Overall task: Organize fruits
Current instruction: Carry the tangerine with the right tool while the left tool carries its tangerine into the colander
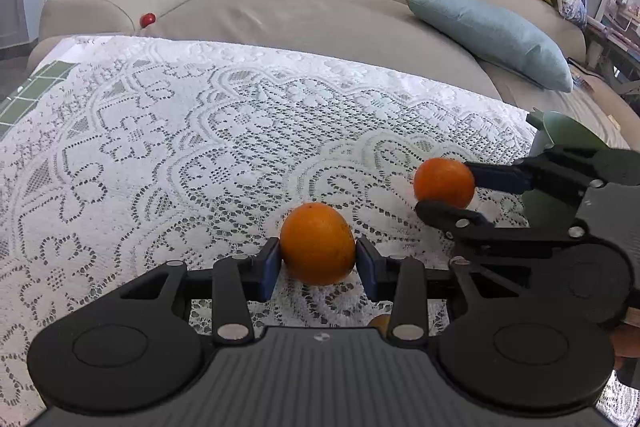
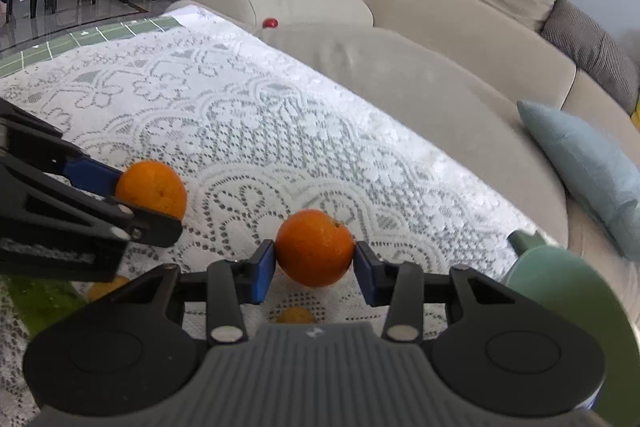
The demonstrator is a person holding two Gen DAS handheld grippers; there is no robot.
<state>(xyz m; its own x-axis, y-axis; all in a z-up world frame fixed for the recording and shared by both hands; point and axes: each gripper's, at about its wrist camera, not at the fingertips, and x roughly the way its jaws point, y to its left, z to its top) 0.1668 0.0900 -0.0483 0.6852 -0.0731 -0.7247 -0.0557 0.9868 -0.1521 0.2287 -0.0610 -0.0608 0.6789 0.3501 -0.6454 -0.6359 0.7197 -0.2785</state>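
I have an orange in each gripper. My left gripper [image 1: 317,259] is clamped on one orange [image 1: 317,243], the blue pads [image 1: 269,269] pressing its two sides, and my right gripper [image 2: 315,263] pinches the other orange [image 2: 315,247] the same way. In the left wrist view the right gripper's orange [image 1: 443,182] sits ahead and to the right of my left one, the two fruits near each other but apart. Whether either orange rests on the lace-covered table [image 1: 160,147] or hangs just above it, I cannot tell.

The main risk, as I judge it, is the grip itself. Each pad meets a round, smooth skin at a small patch near the widest part, so a quick swing or a tilt could let a fruit roll out between the fingers and run across the lace toward the sofa [image 2: 440,75] beyond the far edge. Squeezing harder to prevent that could bruise the fruit.

The second risk is a collision: my two grippers work close together, and a careless move could knock one against the other. A green container [image 2: 560,291] lies just to the right of my right gripper, perhaps the place for the fruit; its rim could catch a finger on the way in. A smaller yellowish fruit [image 2: 295,315] lies below my right gripper, easy to bump unseen.
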